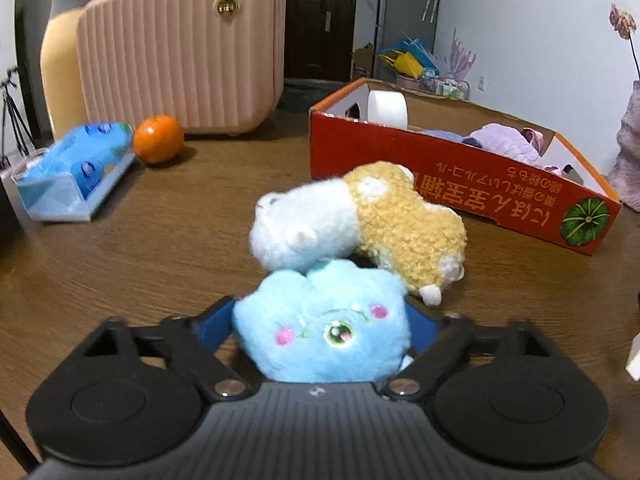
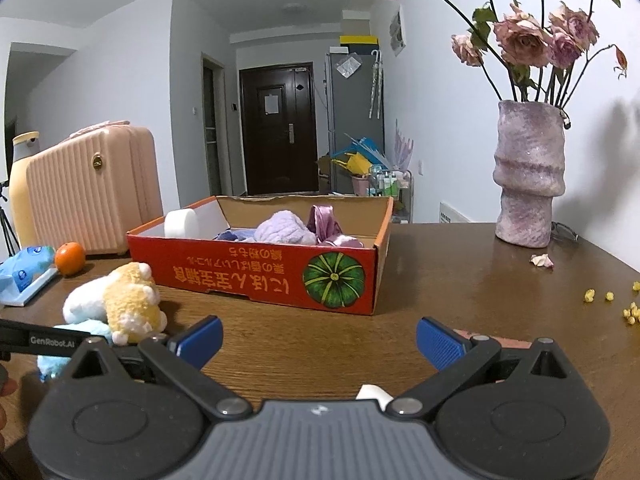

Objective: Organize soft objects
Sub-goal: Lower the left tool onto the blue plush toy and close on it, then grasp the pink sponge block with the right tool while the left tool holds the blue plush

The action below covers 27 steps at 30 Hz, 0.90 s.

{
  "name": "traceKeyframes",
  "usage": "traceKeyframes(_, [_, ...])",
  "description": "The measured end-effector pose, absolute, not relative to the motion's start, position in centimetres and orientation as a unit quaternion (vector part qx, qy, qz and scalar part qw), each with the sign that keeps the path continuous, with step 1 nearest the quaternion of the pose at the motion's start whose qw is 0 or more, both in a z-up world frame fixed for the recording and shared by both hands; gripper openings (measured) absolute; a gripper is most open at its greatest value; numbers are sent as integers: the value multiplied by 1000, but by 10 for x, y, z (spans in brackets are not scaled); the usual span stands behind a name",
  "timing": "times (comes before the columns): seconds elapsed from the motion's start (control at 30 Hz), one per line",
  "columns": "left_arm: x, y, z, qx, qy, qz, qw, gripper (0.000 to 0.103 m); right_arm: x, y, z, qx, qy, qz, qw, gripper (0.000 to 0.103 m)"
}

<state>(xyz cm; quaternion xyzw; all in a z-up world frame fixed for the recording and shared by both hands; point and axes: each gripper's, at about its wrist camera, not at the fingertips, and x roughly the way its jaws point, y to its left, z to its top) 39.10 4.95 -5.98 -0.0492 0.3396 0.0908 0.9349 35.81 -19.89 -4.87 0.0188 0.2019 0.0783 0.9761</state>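
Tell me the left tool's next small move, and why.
Probably finish closing the left tool on the blue plush. It sits between the blue pads on the table, and the red box of soft things is just beyond.

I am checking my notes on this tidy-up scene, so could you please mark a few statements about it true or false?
1. The fluffy light-blue plush toy sits between the fingers of the left tool. True.
2. The round orange fruit lies inside the red cardboard box. False: it rests on the brown wooden table, beside the blue tissue pack.
3. The right tool is open with nothing between its fingers. True.
4. The white-and-yellow plush animal is already in the box. False: it lies on the table in front of the box.
5. The ribbed pink suitcase stands behind the orange. True.
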Motion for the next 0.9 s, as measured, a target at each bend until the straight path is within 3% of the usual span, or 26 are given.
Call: traceKeyframes(0.9, [347,40,-36,-37,271,98,957,82,335,-232,-37,21,158,26,987,103])
